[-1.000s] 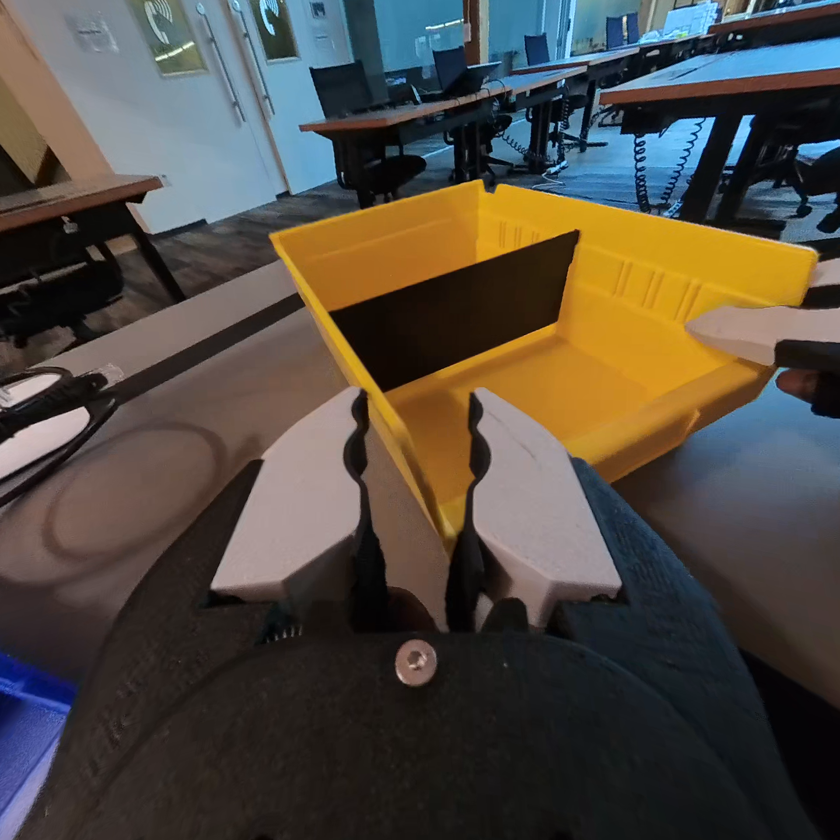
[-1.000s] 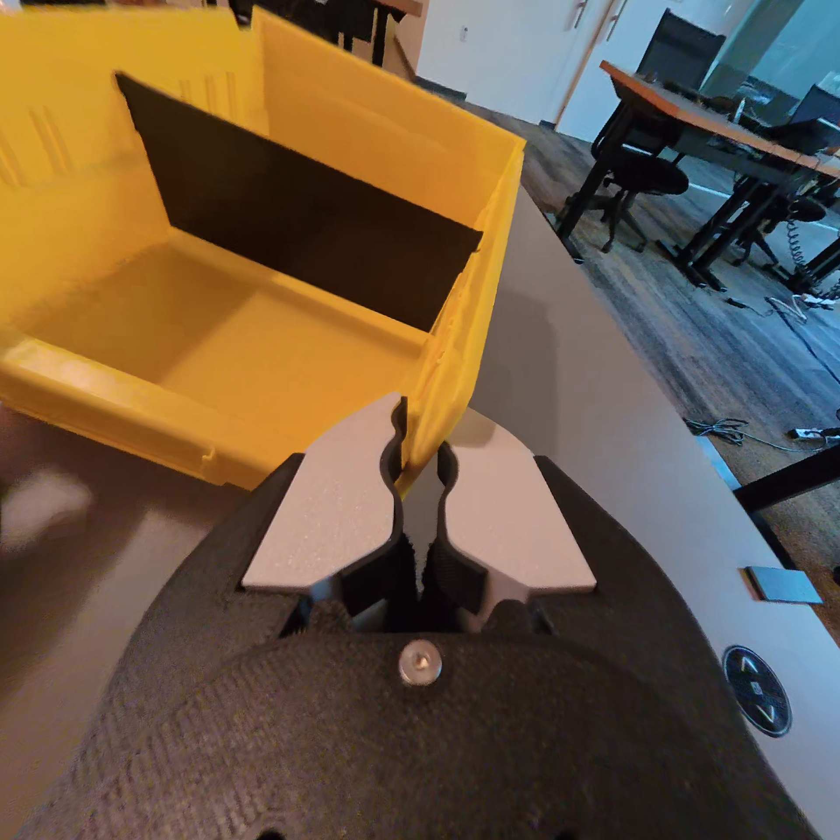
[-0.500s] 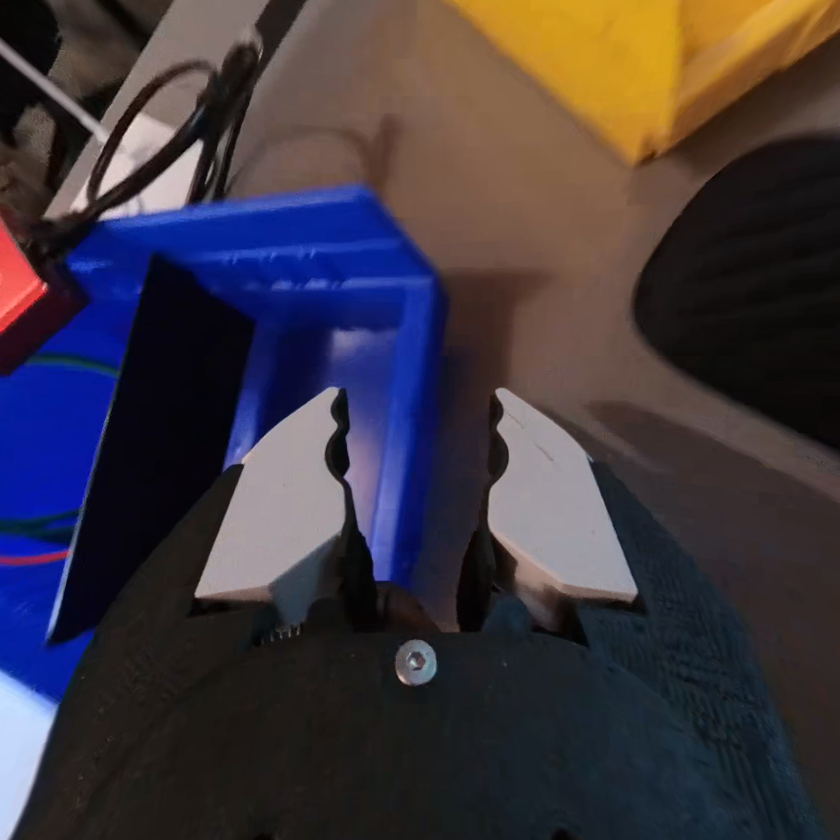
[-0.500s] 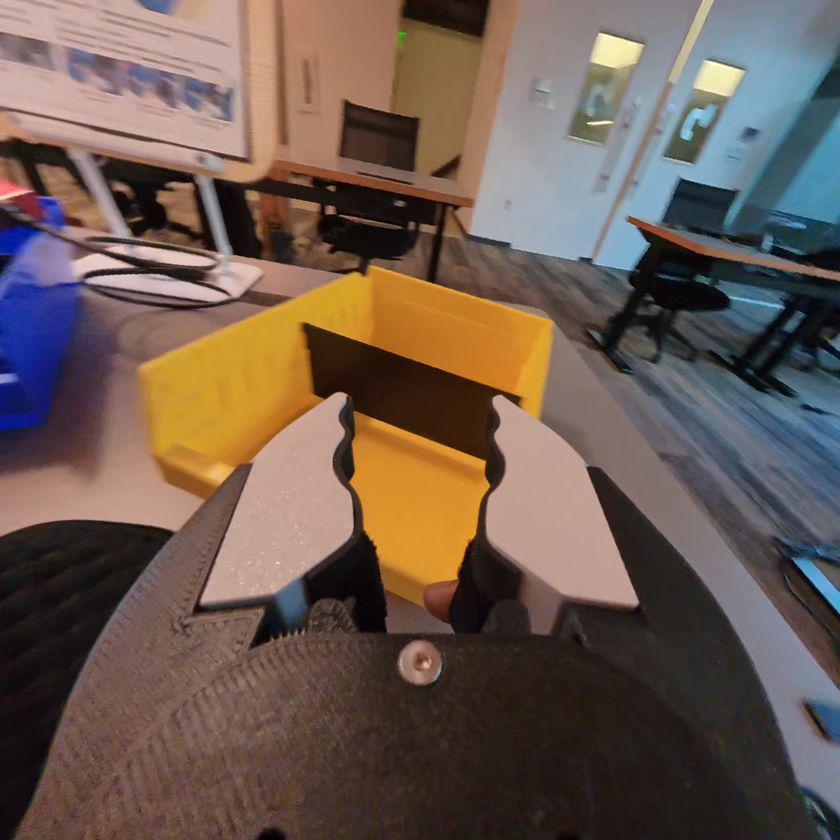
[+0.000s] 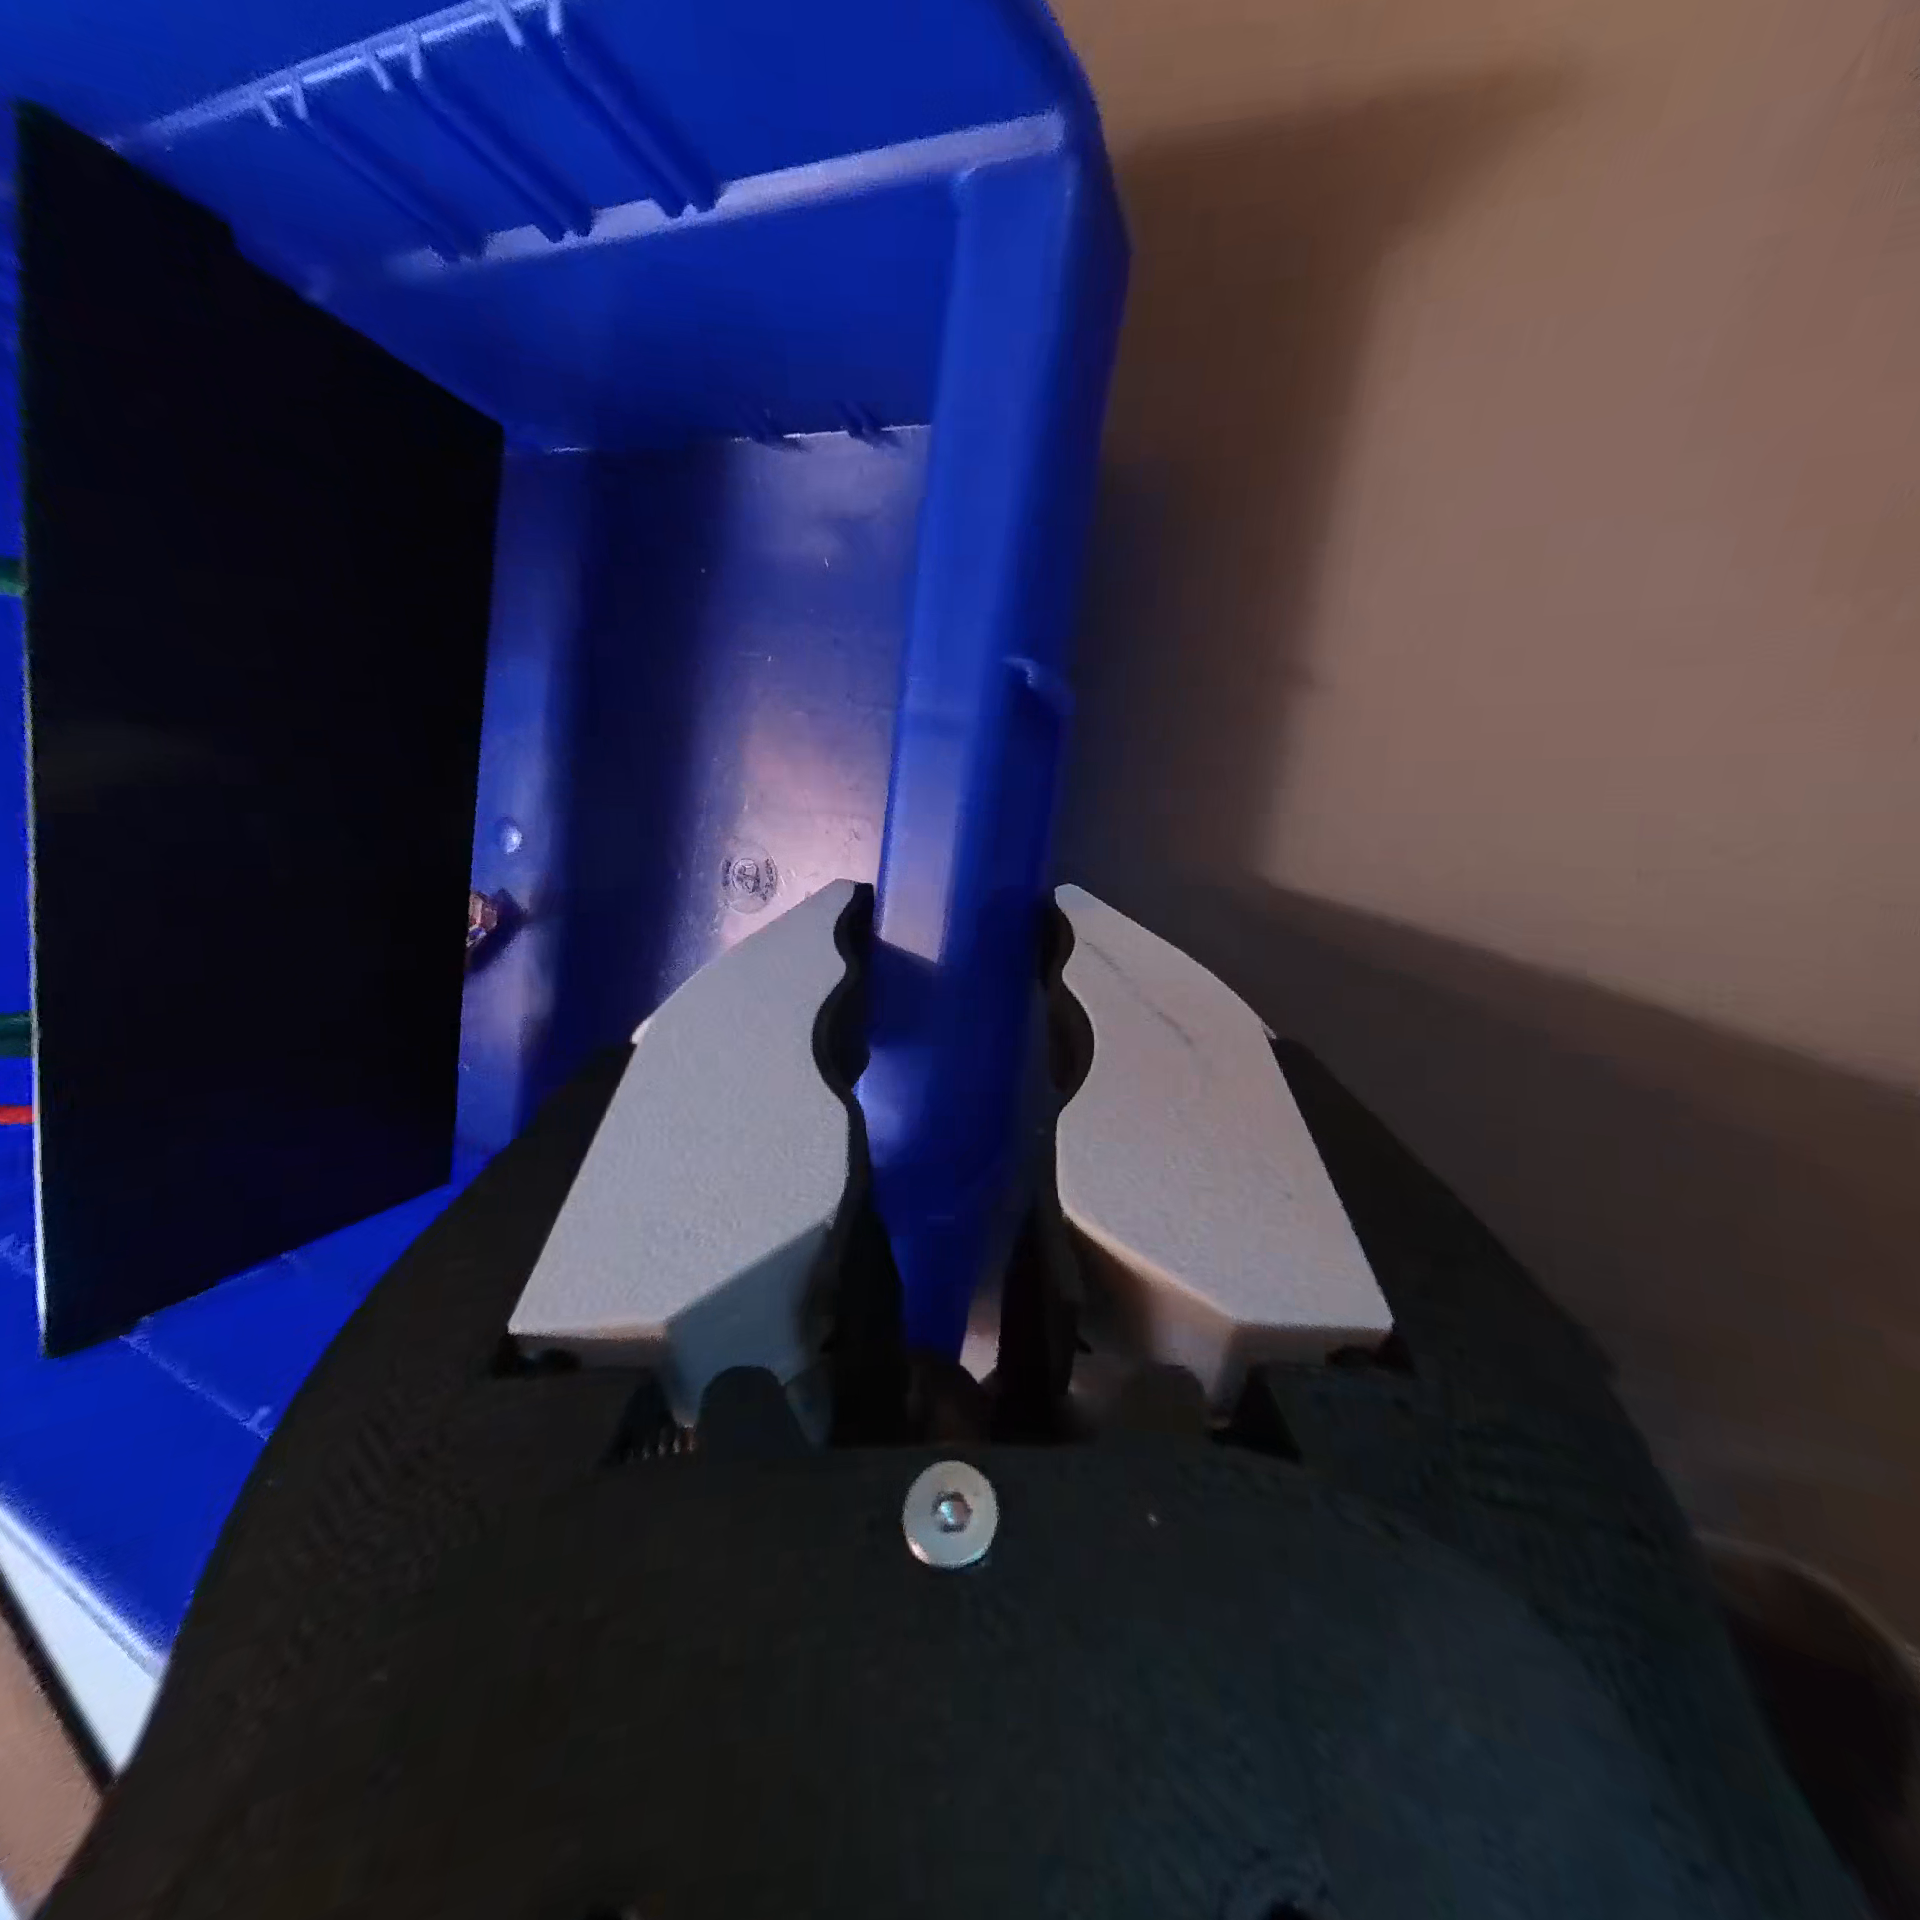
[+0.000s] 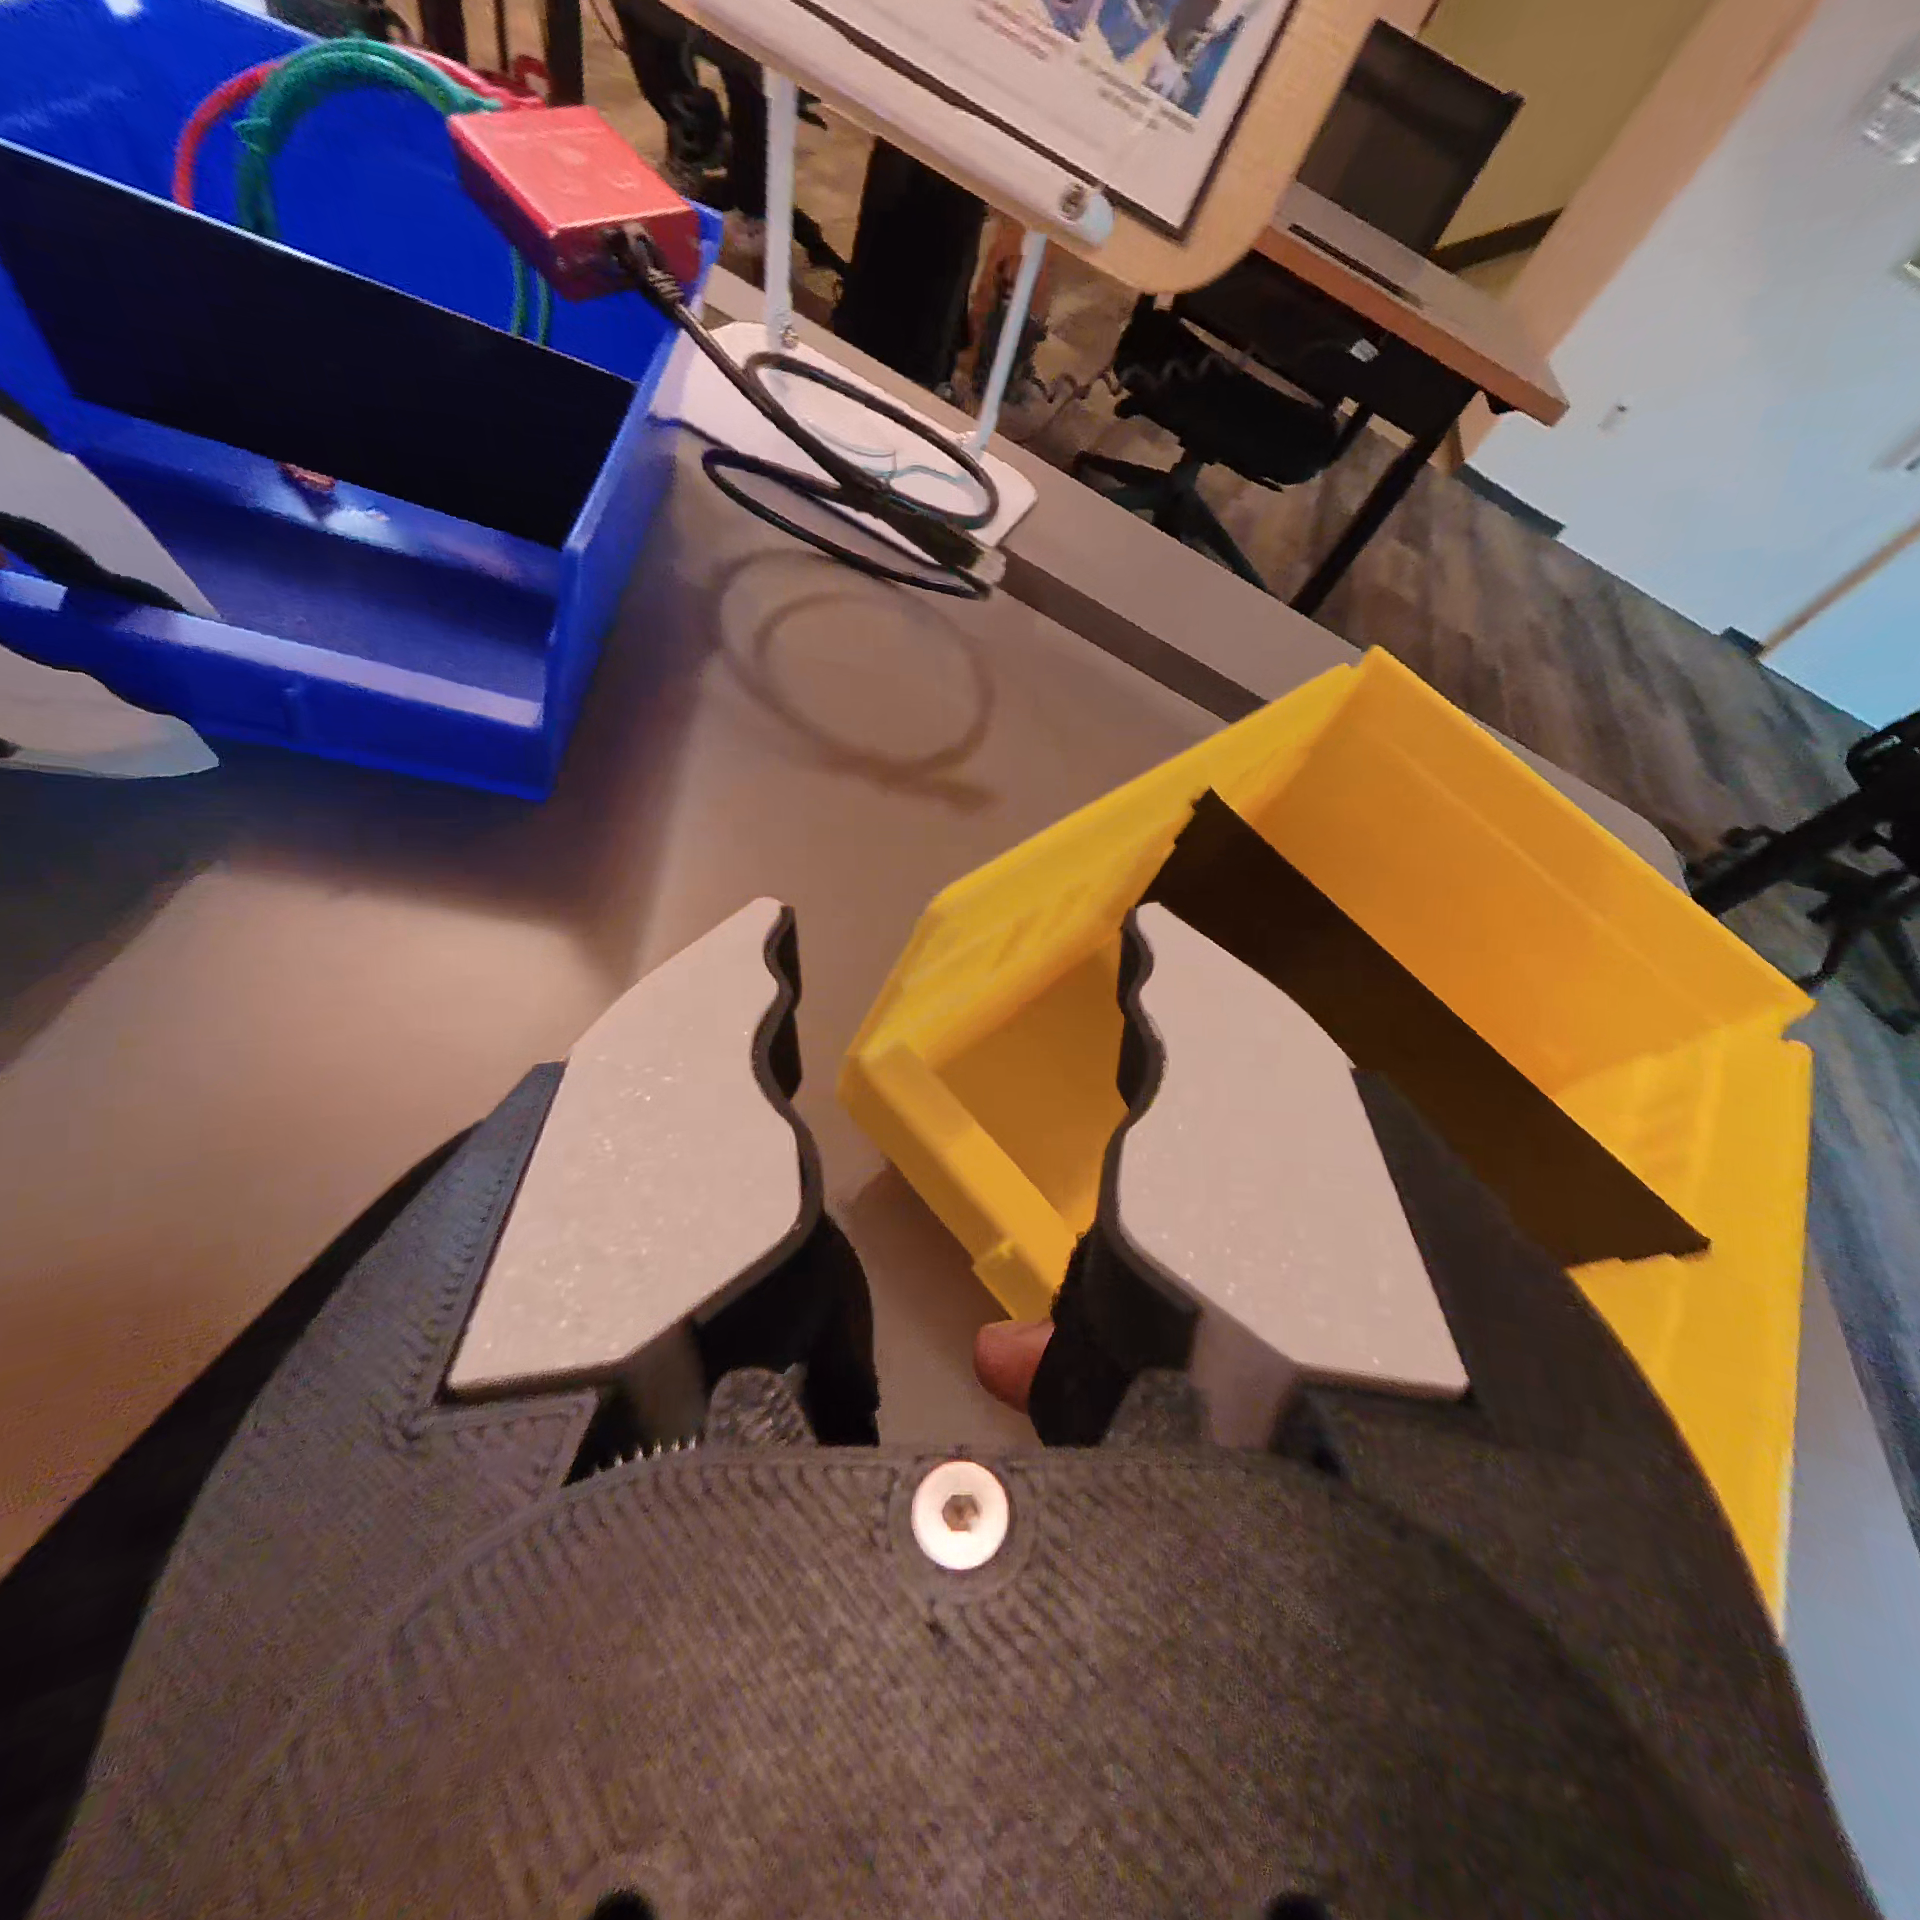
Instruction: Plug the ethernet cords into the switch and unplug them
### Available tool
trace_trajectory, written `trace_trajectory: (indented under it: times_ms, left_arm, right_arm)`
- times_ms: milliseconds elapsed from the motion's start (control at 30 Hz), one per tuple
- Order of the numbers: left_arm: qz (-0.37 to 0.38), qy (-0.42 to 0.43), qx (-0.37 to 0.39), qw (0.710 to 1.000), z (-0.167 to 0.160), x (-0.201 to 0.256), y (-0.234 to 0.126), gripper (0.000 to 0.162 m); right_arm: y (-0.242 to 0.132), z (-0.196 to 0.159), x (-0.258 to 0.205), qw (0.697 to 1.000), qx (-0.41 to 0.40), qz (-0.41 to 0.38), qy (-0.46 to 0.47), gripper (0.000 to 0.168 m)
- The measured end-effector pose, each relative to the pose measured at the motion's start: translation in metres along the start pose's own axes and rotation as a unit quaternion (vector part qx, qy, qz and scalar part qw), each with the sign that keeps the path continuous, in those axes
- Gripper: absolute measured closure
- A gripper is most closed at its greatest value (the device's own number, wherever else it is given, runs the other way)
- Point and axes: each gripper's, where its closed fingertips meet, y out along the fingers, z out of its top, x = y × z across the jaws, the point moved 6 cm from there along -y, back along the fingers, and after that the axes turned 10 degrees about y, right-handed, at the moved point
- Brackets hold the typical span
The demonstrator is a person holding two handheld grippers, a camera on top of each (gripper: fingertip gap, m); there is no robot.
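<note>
Two tongs are seen: the left tongs (image 5: pixel 951 935) are closed on the side wall of the blue bin (image 5: pixel 997 520), which is best moved slowly and level. The right tongs (image 6: pixel 961 920) are open and empty over the counter (image 6: pixel 312 987), beside the yellow bin (image 6: pixel 1455 883). The red switch (image 6: pixel 571 192) with its cords (image 6: pixel 260 125) lies at the blue bin's far end, well apart from both.

Grey table (image 6: pixel 364 966), blue bin (image 6: pixel 582 582), yellow bin (image 6: pixel 1538 894)

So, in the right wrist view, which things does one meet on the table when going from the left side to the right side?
Blue bin → red switch on its far corner → coiled black cable → yellow bin.
</note>
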Motion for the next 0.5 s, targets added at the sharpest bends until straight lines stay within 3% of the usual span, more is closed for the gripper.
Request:
trace_trajectory:
  times_ms: [500]
  left_arm:
    - [-0.03, -0.028, 0.016, 0.999, -0.07, -0.025, -0.016, 0.129]
  right_arm:
    - [0.023, 0.014, -0.044, 0.998, -0.015, 0.055, -0.039, 0.117]
